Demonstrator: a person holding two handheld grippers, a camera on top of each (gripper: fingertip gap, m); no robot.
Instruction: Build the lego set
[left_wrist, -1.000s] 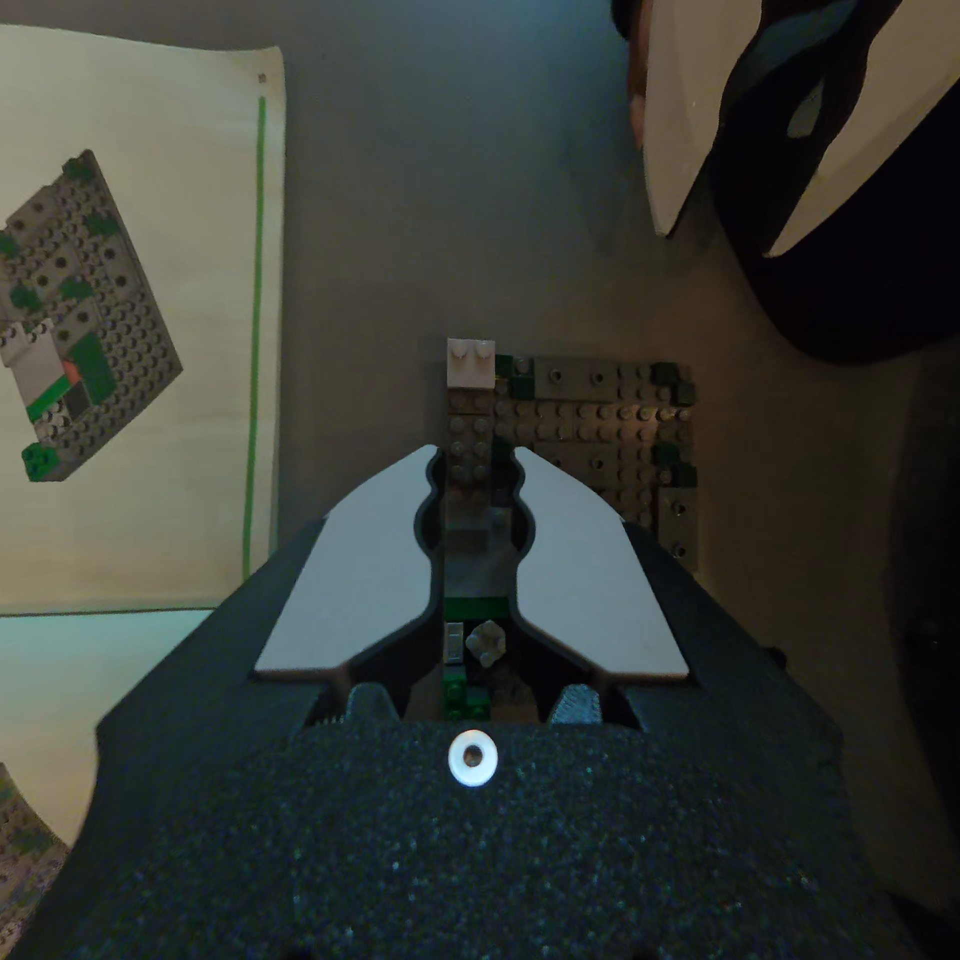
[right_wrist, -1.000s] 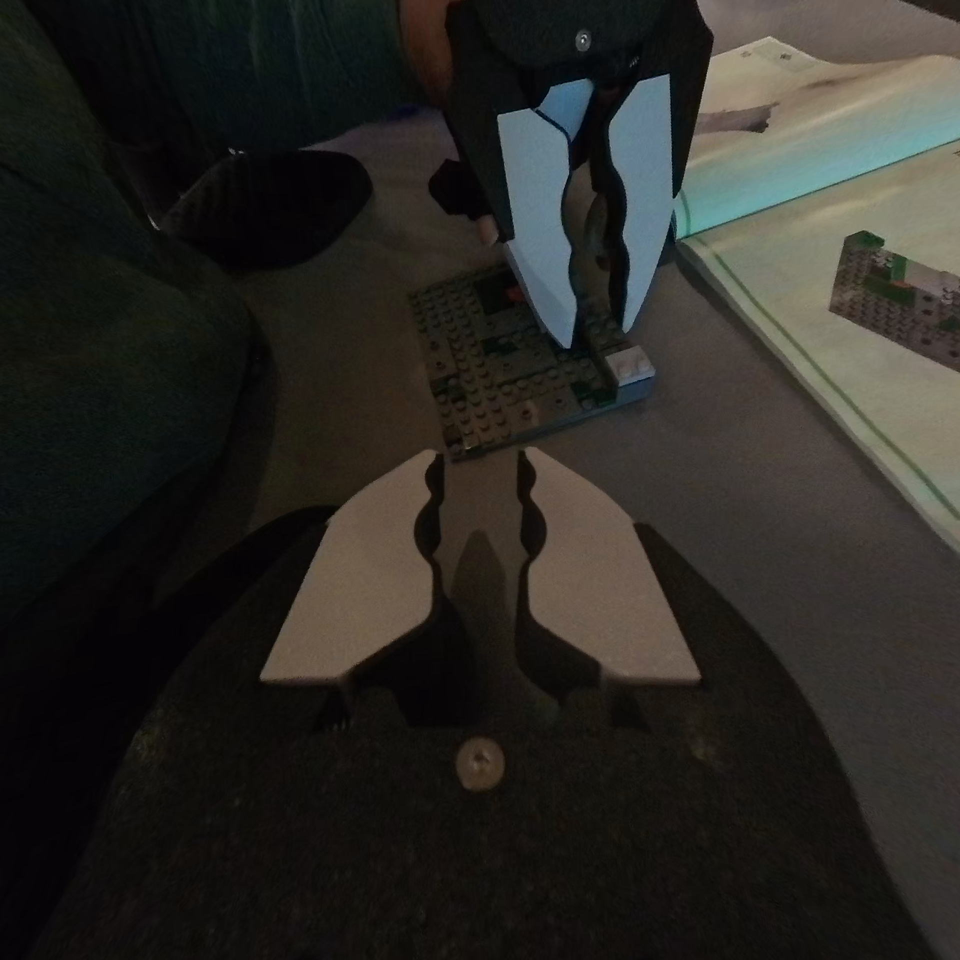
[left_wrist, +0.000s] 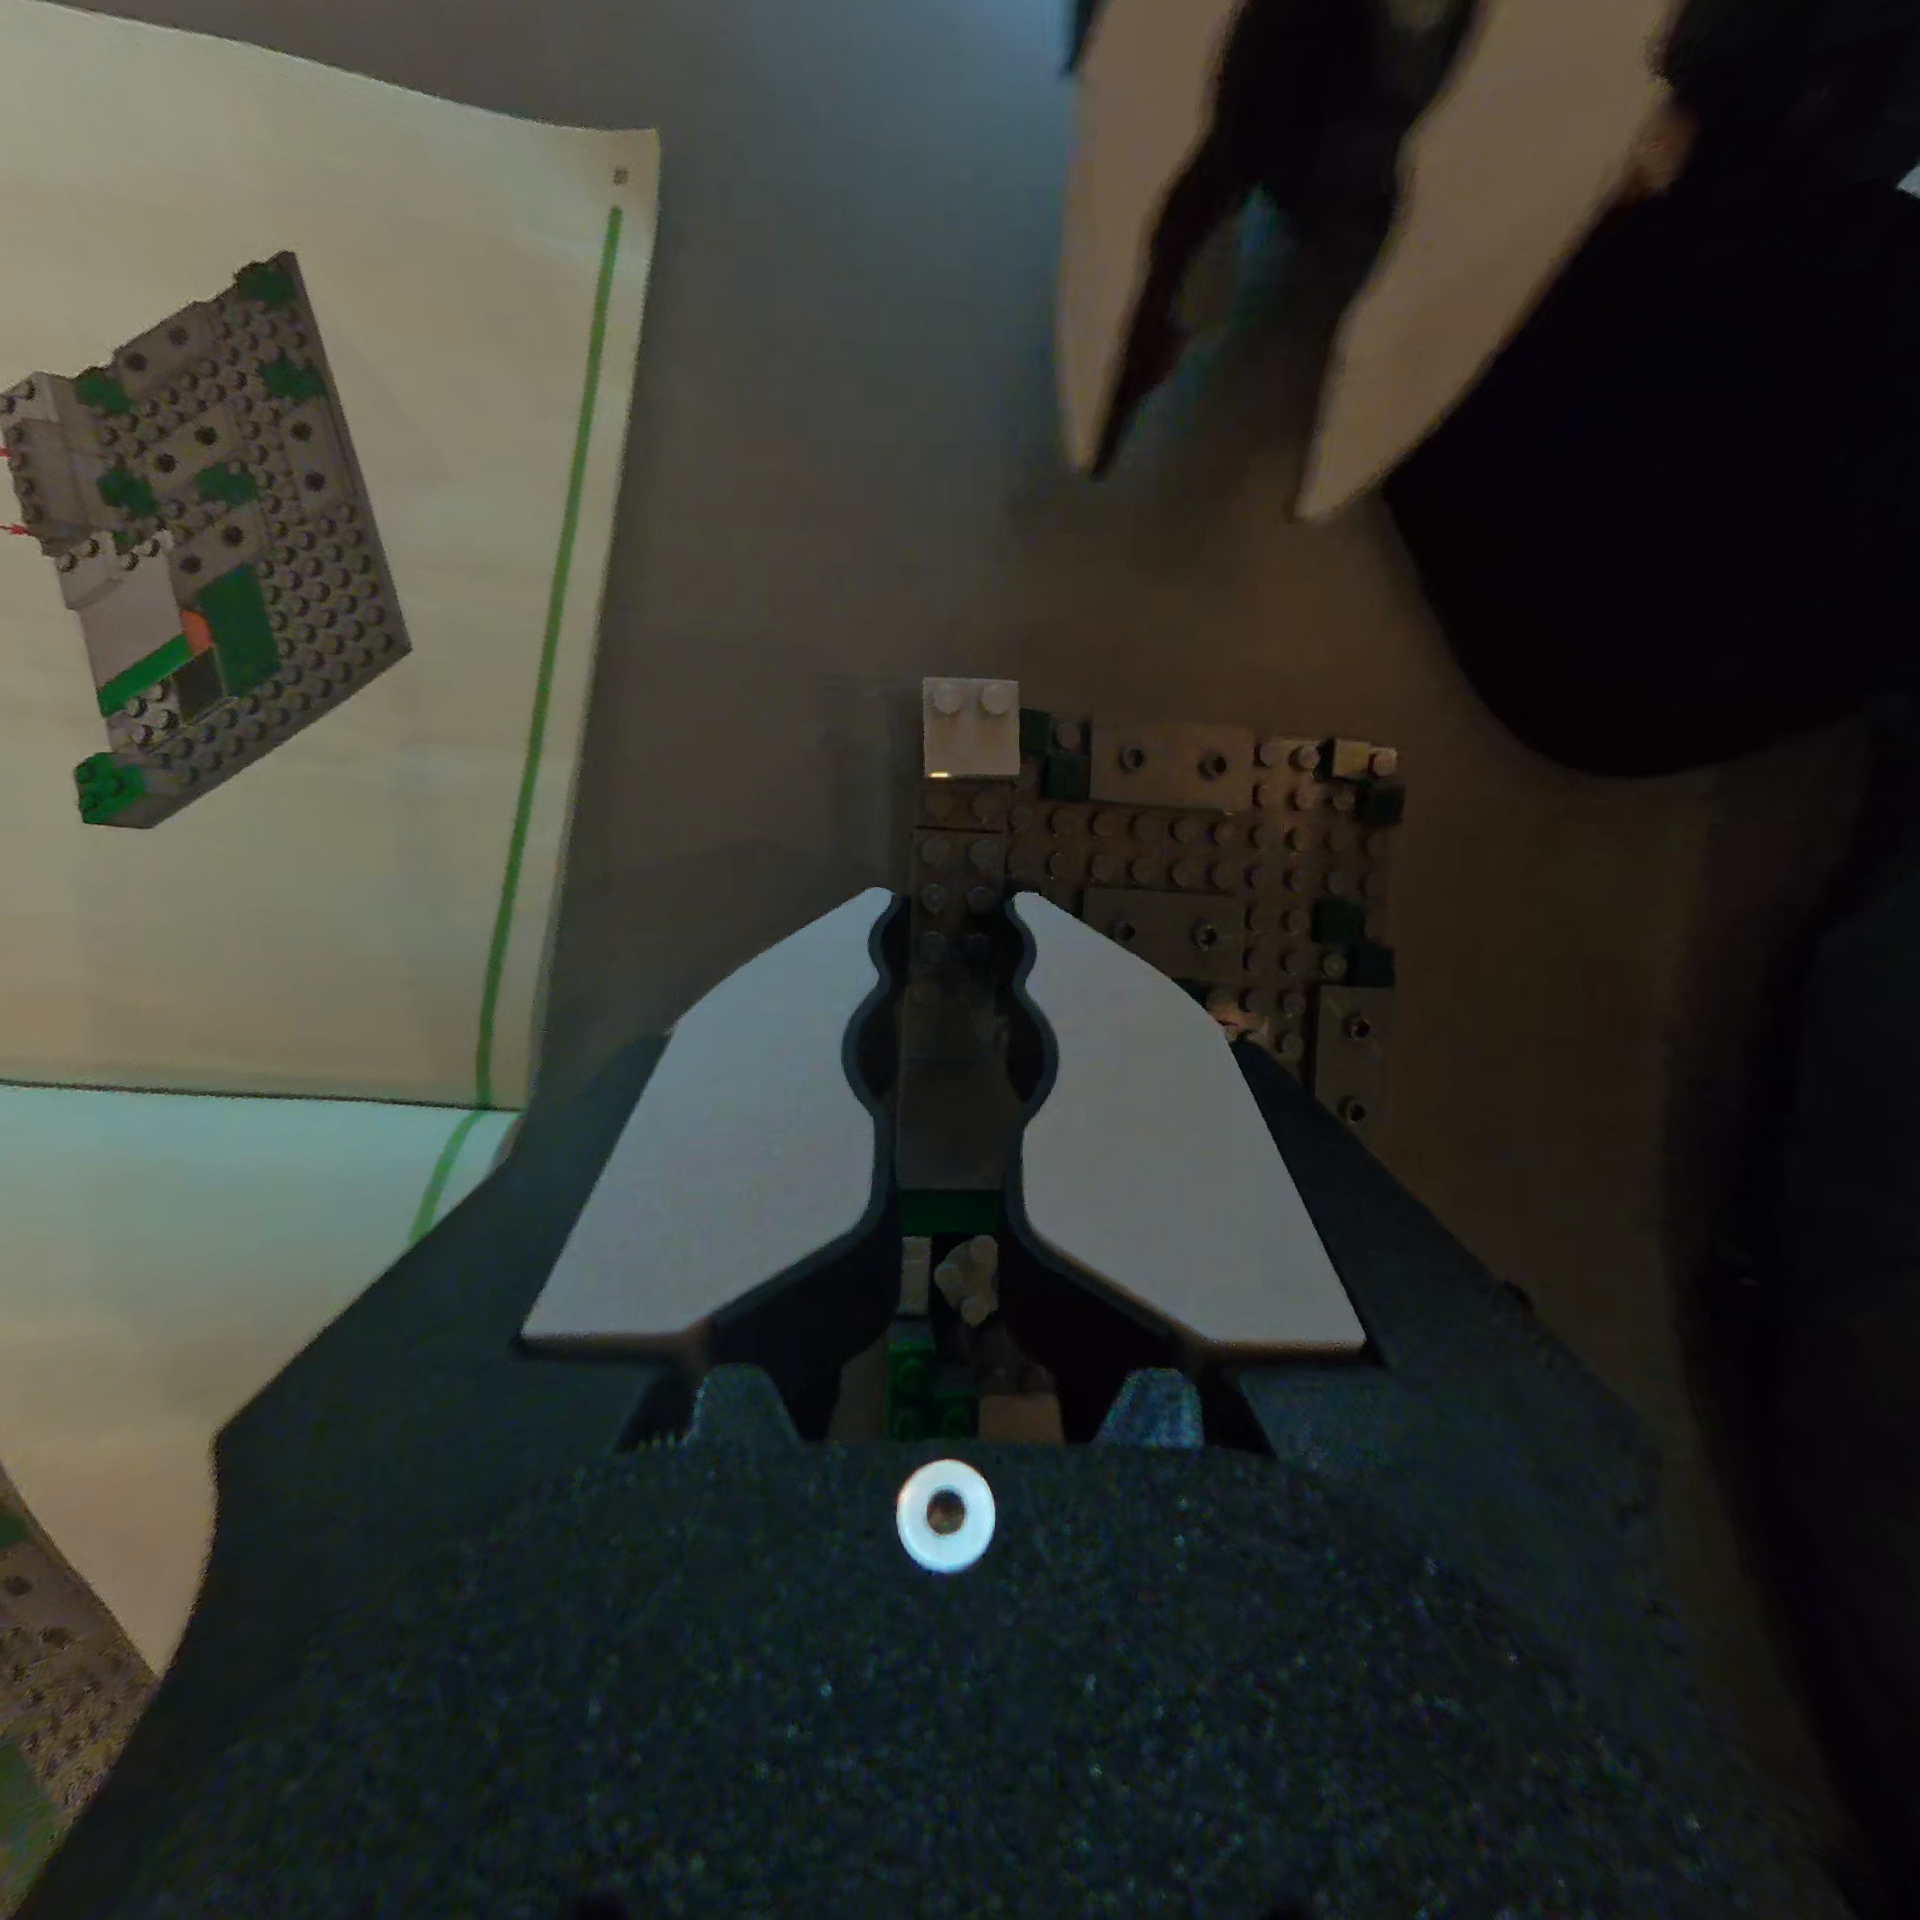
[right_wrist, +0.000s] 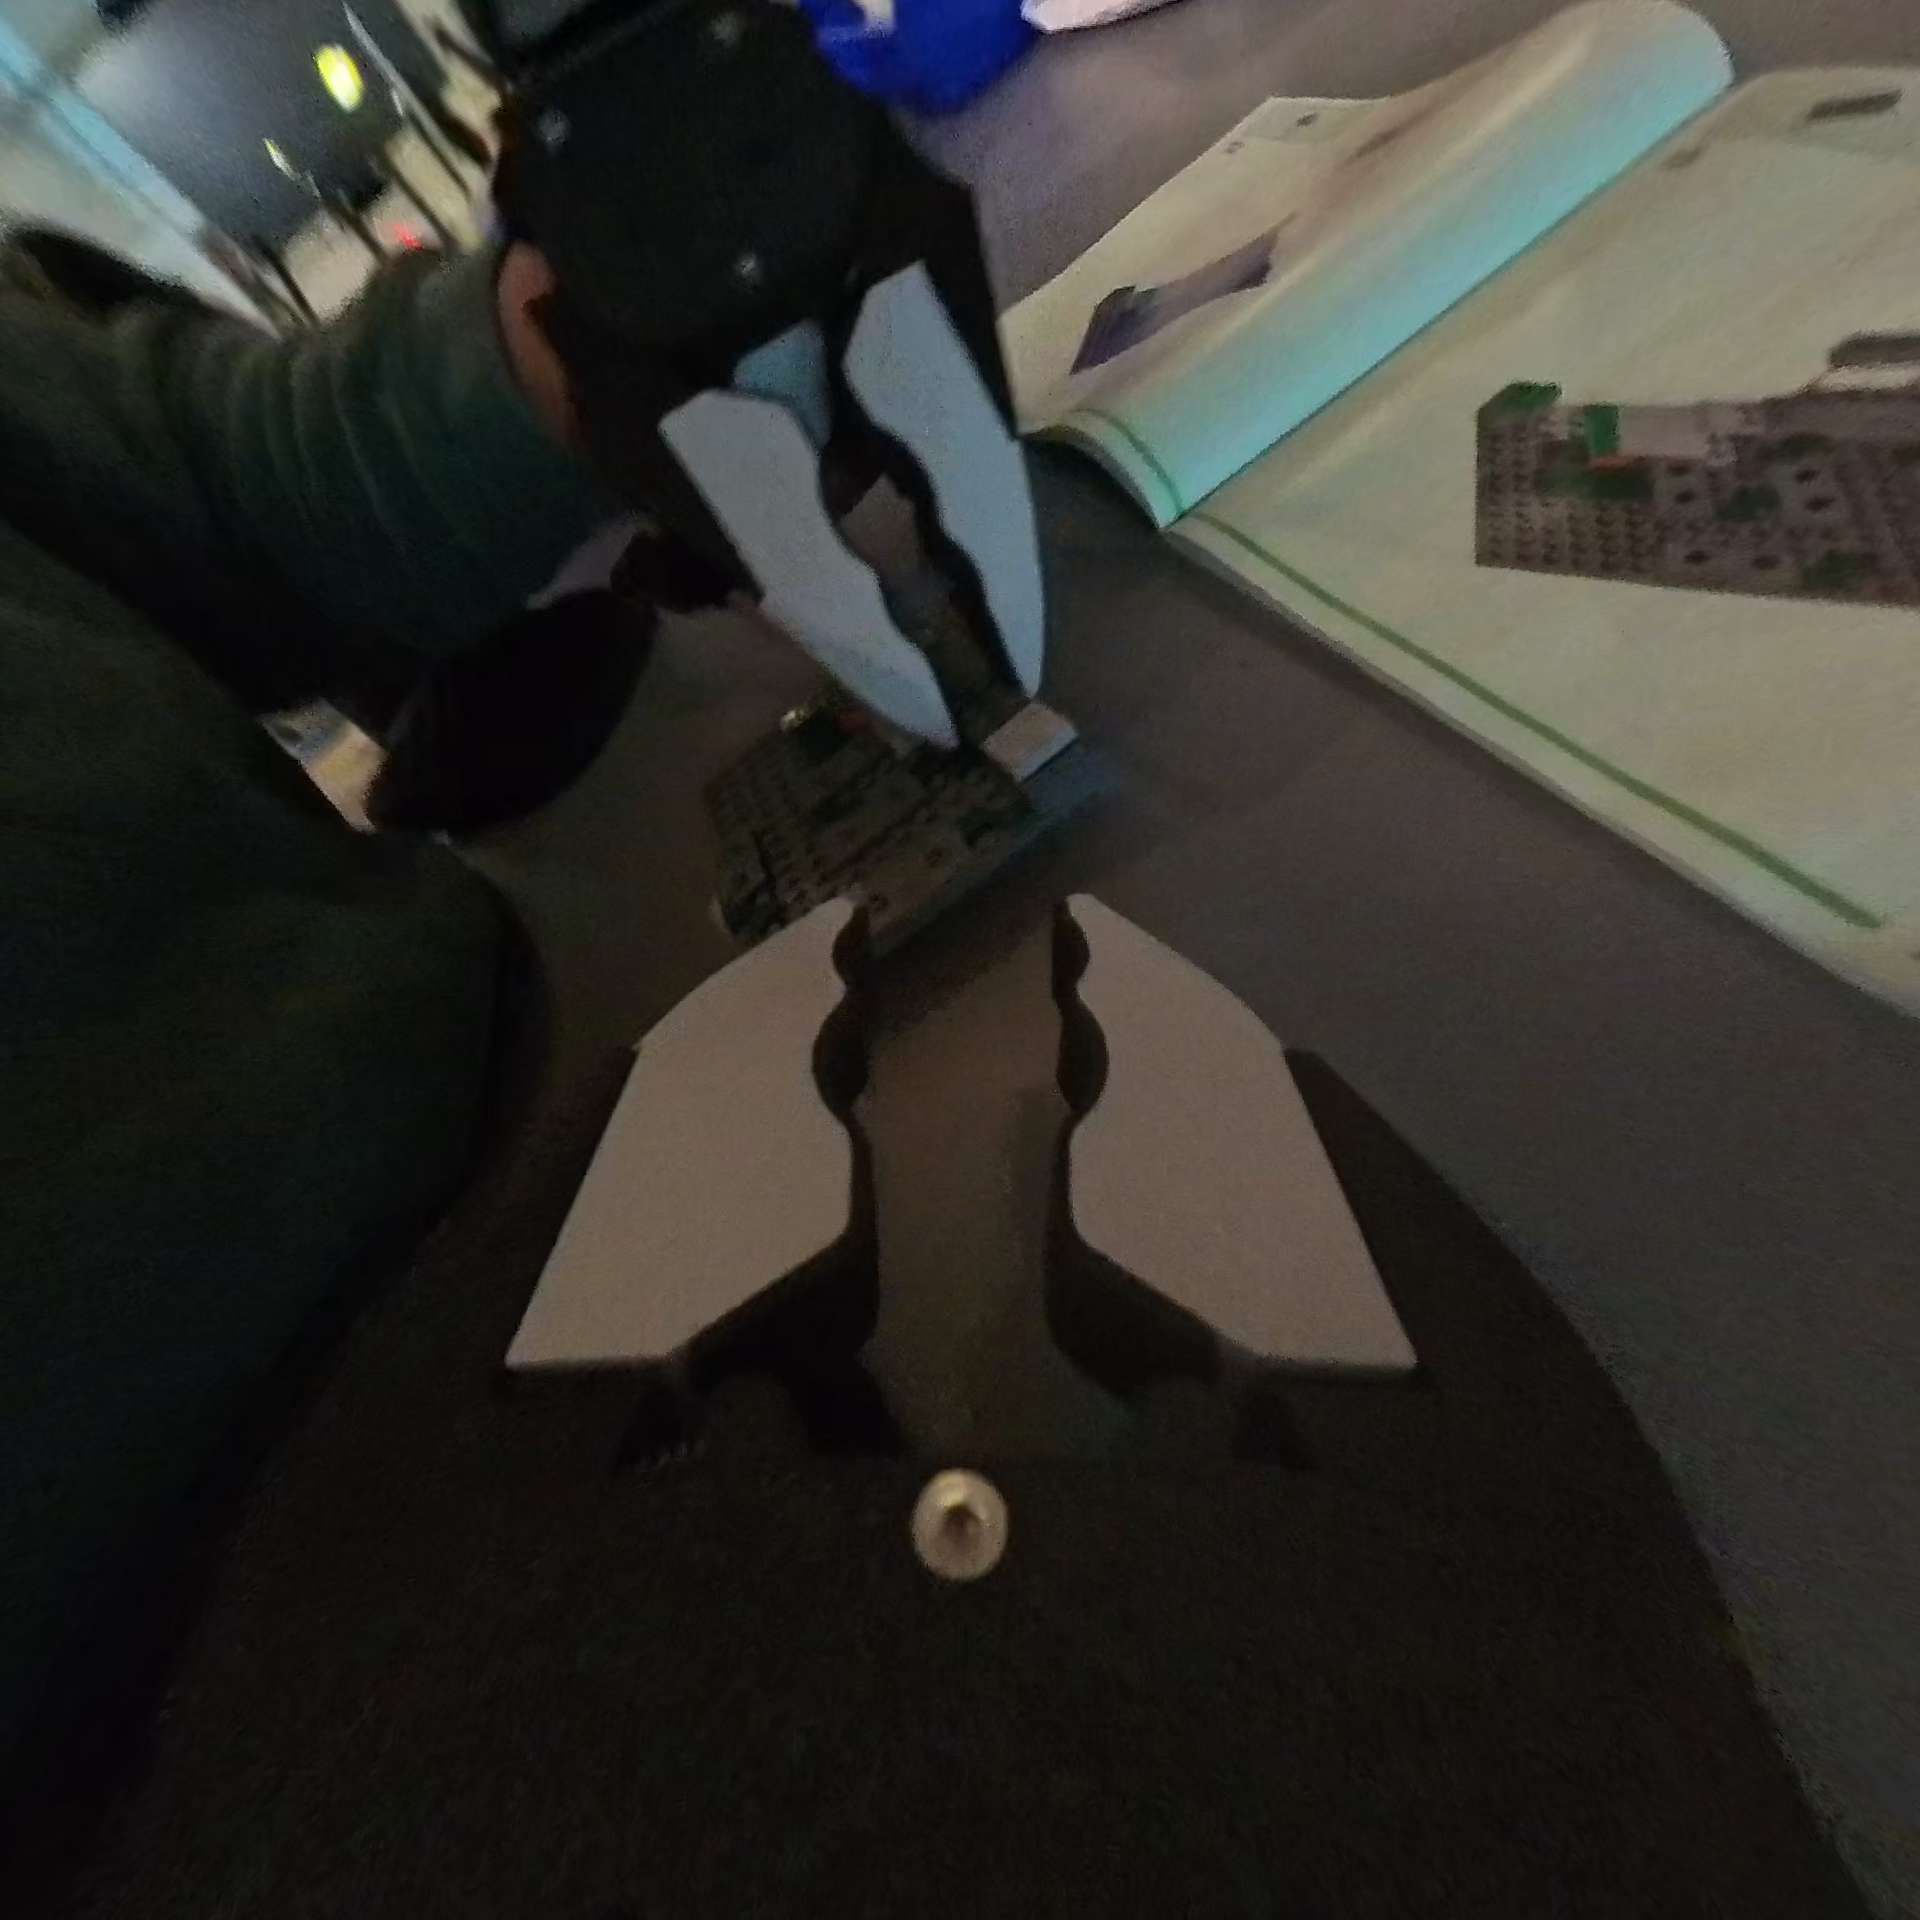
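Hovering low over the grey build, the left tool (left_wrist: 951, 904) is seen with its jaws narrowed around a column of dark grey studded bricks (left_wrist: 951, 935); whether that column is truly pinched or only straddled cannot be told. Just ahead of the tips, a small white brick (left_wrist: 969, 727) is found sitting at the far corner of the grey plate (left_wrist: 1195, 831), on the same line as the jaws. The column's long axis is run straight along the fingers, so any press or pull is judged to go along that line. Down between the finger roots, green and pale pieces (left_wrist: 940, 1309) of the build are glimpsed.

The right tool (right_wrist: 956, 904) is held spread apart and empty, its tips just short of the plate's near edge (right_wrist: 883, 831), with bare tabletop (right_wrist: 1351, 935) showing between the jaws. The left tool is plainly the nearer one to the white brick; the right is judged the free helper.

From the left wrist view, the plate's stud layout is laid out from above. From the right wrist view, blurred, the left tool's steep downward tilt is shown, tips down beside the white brick (right_wrist: 1029, 743). The open instruction booklet (left_wrist: 312, 623) is spread off to the side, well apart.
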